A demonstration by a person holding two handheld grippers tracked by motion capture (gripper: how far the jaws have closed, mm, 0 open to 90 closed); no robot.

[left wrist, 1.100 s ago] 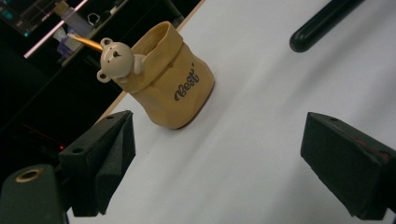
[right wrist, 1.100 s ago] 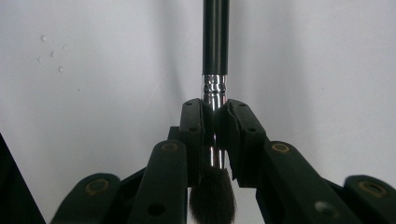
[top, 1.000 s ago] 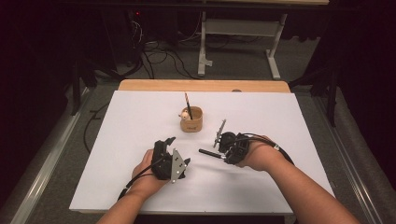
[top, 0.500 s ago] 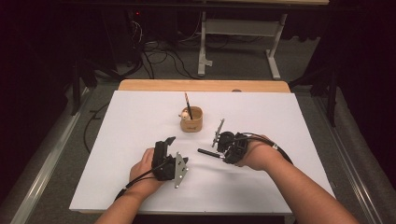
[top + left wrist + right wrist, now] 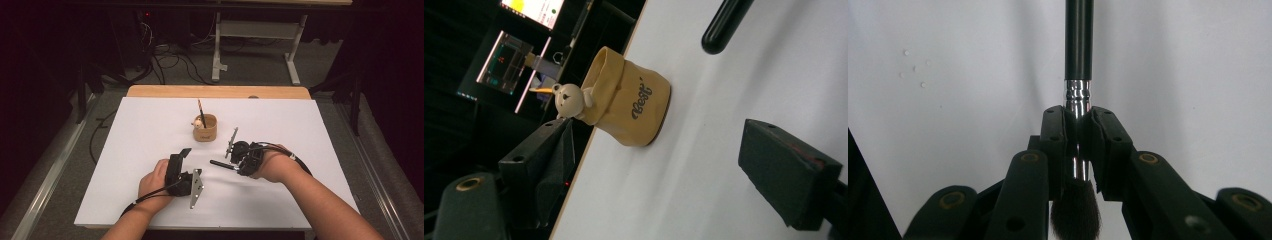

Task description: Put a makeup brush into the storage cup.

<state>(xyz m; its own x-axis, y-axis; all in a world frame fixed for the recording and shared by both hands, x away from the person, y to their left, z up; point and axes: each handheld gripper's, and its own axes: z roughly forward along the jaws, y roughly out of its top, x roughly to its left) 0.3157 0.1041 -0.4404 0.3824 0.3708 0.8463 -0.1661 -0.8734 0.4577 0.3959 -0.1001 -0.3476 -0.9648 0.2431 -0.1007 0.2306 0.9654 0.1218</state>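
Note:
A tan cup (image 5: 205,130) marked "Best" stands on the white table (image 5: 300,120), holding a pencil (image 5: 201,108) and a small bunny figure (image 5: 198,122). My left gripper (image 5: 186,159) lies on its side in front of the cup and points at it. In the left gripper view the cup (image 5: 634,100) sits ahead of the left gripper (image 5: 659,165). Its jaws are open with nothing between them and have just been closing a little. My right gripper (image 5: 234,165) is shut on a black brush (image 5: 220,164) whose handle points left. The right gripper (image 5: 1078,125) clamps the brush (image 5: 1079,40) at its metal ferrule, bristles toward the camera.
A wooden board edge (image 5: 215,91) runs along the back of the table. Behind it are cables on the floor (image 5: 170,55) and a white metal stand (image 5: 255,35). Lit screens (image 5: 504,60) glow beyond the table's edge in the left gripper view.
My left gripper has shifted slightly and its grey plate has dropped a little toward the table's front. The right gripper and the brush have kept still.

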